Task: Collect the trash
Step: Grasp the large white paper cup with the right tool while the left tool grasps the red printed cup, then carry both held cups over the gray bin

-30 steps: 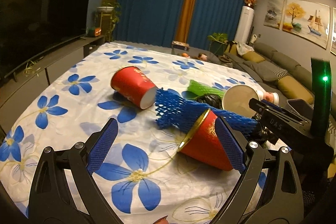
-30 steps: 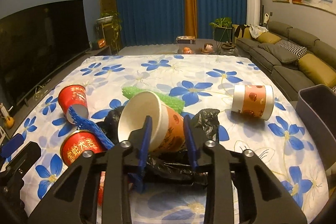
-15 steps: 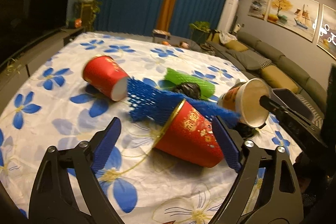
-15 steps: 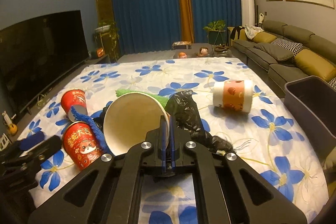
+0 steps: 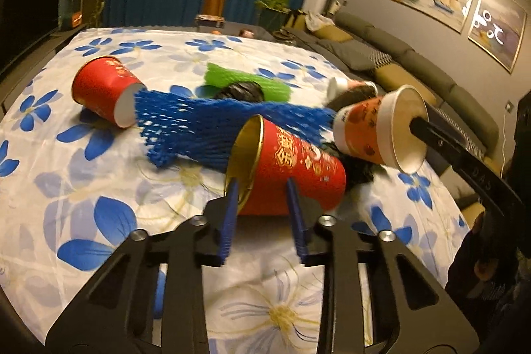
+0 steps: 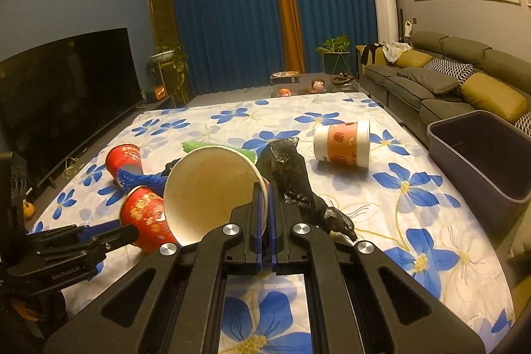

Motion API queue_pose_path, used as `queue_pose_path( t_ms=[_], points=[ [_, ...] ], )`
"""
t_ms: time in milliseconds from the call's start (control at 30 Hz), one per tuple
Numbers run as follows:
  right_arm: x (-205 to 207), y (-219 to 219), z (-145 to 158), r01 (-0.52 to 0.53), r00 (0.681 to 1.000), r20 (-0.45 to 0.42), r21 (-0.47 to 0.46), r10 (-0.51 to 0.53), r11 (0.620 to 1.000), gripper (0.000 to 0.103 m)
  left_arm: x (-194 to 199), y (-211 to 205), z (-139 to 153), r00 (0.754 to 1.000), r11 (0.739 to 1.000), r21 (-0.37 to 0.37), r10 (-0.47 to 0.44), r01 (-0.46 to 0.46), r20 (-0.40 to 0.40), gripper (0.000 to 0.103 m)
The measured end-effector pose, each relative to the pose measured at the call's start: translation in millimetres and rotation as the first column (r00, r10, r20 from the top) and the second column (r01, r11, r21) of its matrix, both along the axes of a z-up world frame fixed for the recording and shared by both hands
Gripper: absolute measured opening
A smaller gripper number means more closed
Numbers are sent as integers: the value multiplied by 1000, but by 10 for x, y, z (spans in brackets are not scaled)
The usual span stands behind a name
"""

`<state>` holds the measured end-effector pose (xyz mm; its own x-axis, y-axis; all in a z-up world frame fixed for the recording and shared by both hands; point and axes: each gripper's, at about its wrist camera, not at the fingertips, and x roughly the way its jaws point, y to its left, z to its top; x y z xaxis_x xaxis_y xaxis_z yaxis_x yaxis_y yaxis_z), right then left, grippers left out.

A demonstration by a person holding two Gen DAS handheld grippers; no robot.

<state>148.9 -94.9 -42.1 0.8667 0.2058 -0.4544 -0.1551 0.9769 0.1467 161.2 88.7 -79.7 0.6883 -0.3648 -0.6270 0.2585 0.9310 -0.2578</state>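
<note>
Blue-padded fingers of the left gripper are closing around the mouth end of a red paper cup with a gold-lined inside, which lies on its side between them near the front edge of the table covered with a white cloth printed with blue flowers; whether the pads already press on it cannot be told. Clamped together, the fingers of the right gripper pinch the rim of an orange-patterned paper cup with a white inside, holding it tilted above the cloth with its mouth toward the camera. Just behind the red cup lies a strip of blue foam netting, its far end touching a second red paper cup on its side toward the table's left edge. A crumpled black plastic bag sits beside the lifted cup, and a piece of green foam netting lies further toward the middle. Another white-and-orange paper cup rests on its side nearer the right edge. A dark grey plastic bin stands just off that right edge.
</note>
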Motion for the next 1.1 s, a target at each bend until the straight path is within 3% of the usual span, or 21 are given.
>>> queue_pose_path(
  t_ms=[100, 200, 667, 1100],
  points=[
    [-48, -36, 17, -1, 1000, 4, 8, 1, 1000, 4, -55, -85, -2, 1000, 1000, 12, -12, 12, -3, 9],
    [-107, -66, 47, -2, 1000, 14, 13, 2, 1000, 4, -96, -170, 1, 1000, 1000, 18, -19, 19, -1, 4],
    [-440, -384, 181, 38, 997, 64, 44, -41, 998, 4, -423, -319, 282, 995, 999, -39, 10, -6, 95, 2],
    [-671, -780, 283, 115, 987, 105, 57, -121, 992, 4, -527, -598, 631, 982, 999, -43, -5, 14, 191, 2]
  ],
)
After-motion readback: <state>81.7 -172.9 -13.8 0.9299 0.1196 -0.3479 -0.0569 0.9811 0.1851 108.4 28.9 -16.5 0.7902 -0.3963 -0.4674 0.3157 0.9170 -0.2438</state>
